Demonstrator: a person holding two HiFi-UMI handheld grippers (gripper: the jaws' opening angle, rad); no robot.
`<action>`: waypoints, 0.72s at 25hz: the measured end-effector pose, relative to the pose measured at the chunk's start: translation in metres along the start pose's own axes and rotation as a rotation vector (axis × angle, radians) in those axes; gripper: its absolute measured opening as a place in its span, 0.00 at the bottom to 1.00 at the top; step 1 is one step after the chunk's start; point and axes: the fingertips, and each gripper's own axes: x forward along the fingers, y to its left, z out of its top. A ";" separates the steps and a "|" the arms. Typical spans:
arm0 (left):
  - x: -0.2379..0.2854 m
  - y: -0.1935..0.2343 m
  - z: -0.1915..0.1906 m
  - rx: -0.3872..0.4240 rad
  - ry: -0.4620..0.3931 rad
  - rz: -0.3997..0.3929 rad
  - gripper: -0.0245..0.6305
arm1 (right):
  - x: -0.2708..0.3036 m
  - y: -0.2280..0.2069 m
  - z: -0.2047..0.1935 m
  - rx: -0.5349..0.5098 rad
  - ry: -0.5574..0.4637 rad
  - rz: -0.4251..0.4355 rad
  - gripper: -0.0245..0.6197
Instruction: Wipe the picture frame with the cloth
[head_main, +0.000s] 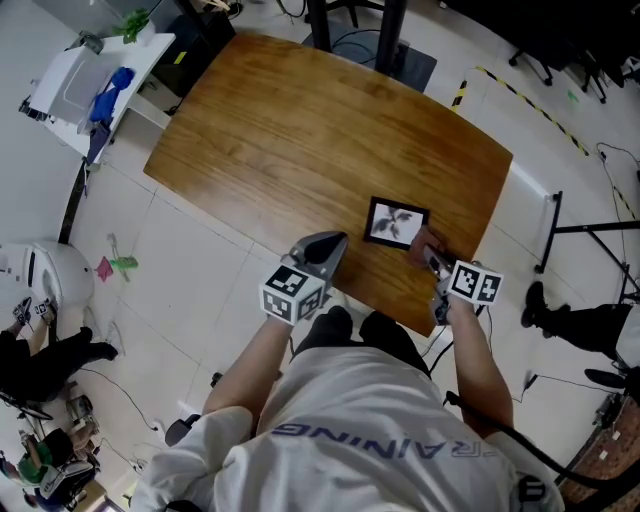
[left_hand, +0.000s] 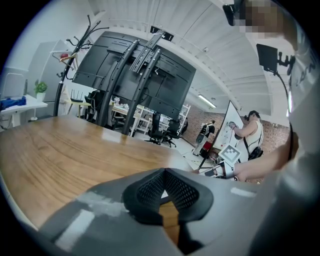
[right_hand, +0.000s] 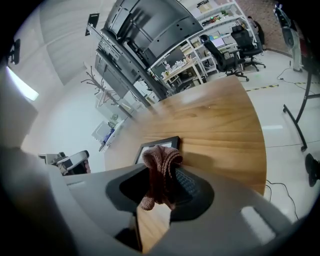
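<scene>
Right gripper (right_hand: 162, 176) jaws are clamped on the bunched cloth (right_hand: 161, 165), at the near-right corner of the picture frame (head_main: 396, 223). Frame lies flat on the table (head_main: 300, 130), near its front edge. Left gripper (head_main: 322, 252), jaws together and empty, hovers beside the frame, apart from it. Risk: the unbraced frame may slide off the edge under wiping pressure.

Centre right of the head view: the picture frame (head_main: 396, 222), black border, pale picture with a dark leafy motif. Beneath it, the table (head_main: 300, 130) — warm brown wood with streaked grain. Middle of the right gripper view: the cloth (right_hand: 161, 167), reddish-brown ribbed knit. The left gripper (head_main: 328, 246) and right gripper (head_main: 432, 262) are grey; each marker cube (head_main: 292, 292) carries black-and-white squares. Lower left, the floor (head_main: 200, 290) — pale tiles.
</scene>
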 end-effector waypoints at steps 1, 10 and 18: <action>0.001 -0.001 0.001 0.002 -0.002 -0.001 0.04 | -0.001 0.002 0.001 -0.013 -0.008 0.001 0.23; 0.008 -0.021 0.059 0.044 -0.123 -0.024 0.04 | -0.059 0.075 0.098 -0.367 -0.353 0.057 0.23; -0.016 -0.042 0.164 0.240 -0.308 0.047 0.04 | -0.134 0.115 0.161 -0.527 -0.583 0.001 0.22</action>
